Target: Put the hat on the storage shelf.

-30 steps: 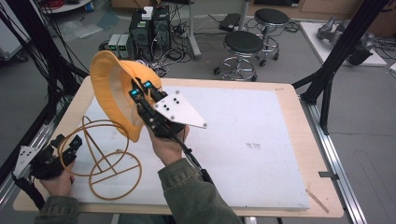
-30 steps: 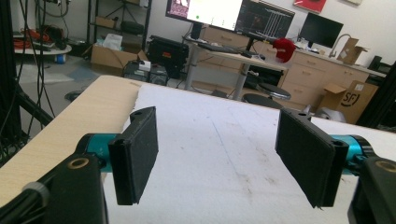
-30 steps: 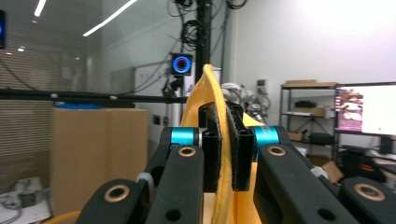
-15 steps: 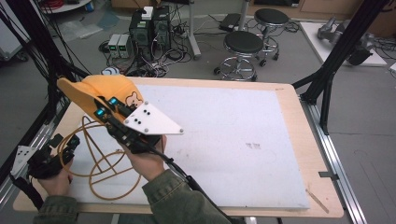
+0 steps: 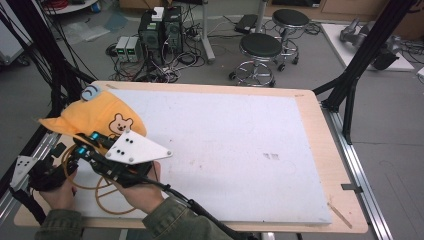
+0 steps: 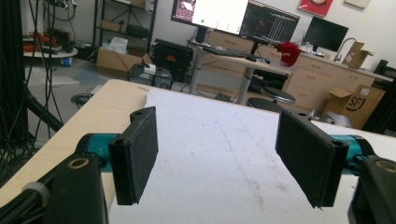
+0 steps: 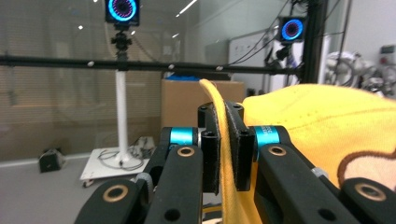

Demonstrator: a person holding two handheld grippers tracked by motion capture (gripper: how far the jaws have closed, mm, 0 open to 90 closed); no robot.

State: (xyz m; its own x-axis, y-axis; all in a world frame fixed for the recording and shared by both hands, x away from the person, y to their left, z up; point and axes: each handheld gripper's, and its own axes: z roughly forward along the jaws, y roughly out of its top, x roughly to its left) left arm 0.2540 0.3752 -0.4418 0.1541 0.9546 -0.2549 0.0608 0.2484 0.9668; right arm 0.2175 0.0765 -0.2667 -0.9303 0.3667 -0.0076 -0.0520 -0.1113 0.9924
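Grey floor; two round black stools (image 5: 261,48) beyond the table (image 5: 320,130); computer towers (image 5: 161,30); wall monitors (image 6: 271,21); cardboard boxes (image 6: 357,105).

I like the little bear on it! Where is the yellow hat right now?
In the high view the yellow hat is at the table's left edge, over the wire stand, its edge pinched in the right gripper.

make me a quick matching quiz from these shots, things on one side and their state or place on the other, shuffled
Things:
1. left gripper
2. right gripper
3. orange wire stand
4. black stools

States or places:
A. on the floor beyond the table's far edge
B. jaws wide apart, nothing between them
C. on the table near its left edge, partly under the yellow hat
D. jaws closed on yellow fabric

Pairs: 1-B, 2-D, 3-C, 4-A
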